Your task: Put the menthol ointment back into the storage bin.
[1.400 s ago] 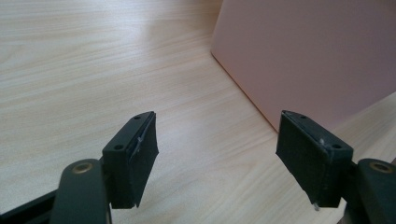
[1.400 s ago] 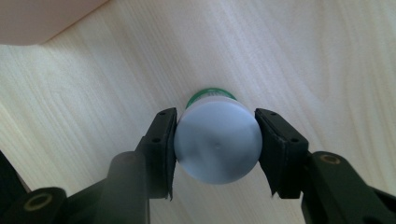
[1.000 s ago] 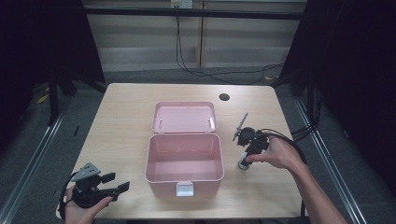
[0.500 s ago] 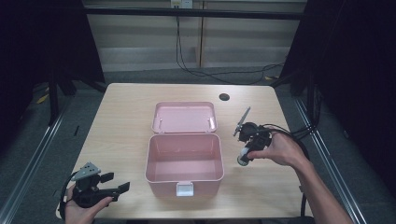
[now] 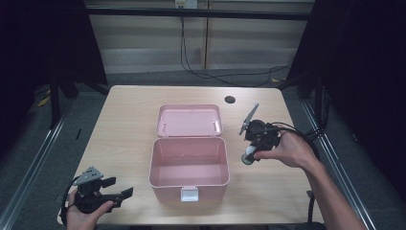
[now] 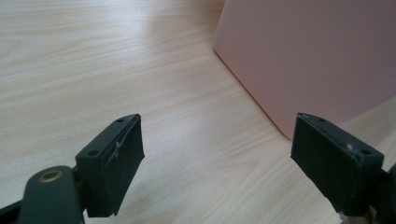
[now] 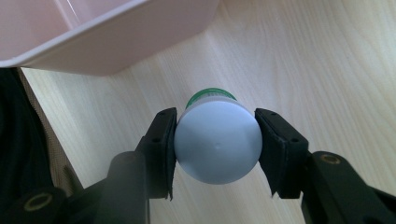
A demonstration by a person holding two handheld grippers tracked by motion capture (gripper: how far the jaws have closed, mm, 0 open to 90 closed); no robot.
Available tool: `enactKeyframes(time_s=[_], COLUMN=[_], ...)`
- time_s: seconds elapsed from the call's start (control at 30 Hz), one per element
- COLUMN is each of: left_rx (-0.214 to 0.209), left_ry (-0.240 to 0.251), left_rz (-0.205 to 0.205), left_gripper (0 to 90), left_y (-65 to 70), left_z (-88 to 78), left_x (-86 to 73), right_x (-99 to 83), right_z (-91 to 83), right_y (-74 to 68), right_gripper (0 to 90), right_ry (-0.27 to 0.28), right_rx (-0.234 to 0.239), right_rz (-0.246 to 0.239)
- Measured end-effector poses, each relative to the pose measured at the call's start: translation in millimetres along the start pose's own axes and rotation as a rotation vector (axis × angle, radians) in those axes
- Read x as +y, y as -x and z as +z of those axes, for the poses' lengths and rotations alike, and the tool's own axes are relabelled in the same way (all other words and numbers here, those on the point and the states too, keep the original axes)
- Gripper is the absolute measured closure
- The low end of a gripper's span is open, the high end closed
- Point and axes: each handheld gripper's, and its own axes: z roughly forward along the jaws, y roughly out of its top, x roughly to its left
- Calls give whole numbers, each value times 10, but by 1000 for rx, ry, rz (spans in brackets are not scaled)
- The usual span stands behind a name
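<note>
A pink box [image 5: 189,160] stands open in the middle of the table, its lid [image 5: 189,120] laid back behind it. My right gripper [image 5: 250,154] hangs just right of the box, pointing down, shut on a small bottle [image 5: 248,156] with a white cap [image 7: 218,142] and a green band [image 7: 210,93]. In the right gripper view both jaws press the cap's sides and the box rim [image 7: 93,46] shows at the top left. My left gripper [image 5: 119,196] rests near the table's front left corner, open and holding nothing; the box wall [image 6: 308,56] lies ahead of it.
A round dark hole [image 5: 230,99] sits in the tabletop behind the box on the right. Black cables [image 5: 306,136] trail from the right gripper to the table's right edge. Bare wood [image 5: 119,129] spreads left of the box.
My right gripper has lifted the bottle a little and shifted slightly toward the box. The left gripper has stayed put.
</note>
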Motion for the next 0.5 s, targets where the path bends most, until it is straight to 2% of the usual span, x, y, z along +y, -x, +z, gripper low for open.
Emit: enactKeyframes(time_s=[0.5], left_rx=[6], left_ry=[-8], left_rz=[2], left_gripper=[188], left_y=[1], left_z=[10], left_x=[-1], right_x=[80], right_z=[-254], right_y=[-22], right_gripper=[517], right_ry=[47], right_rx=[8], right_rz=[-16])
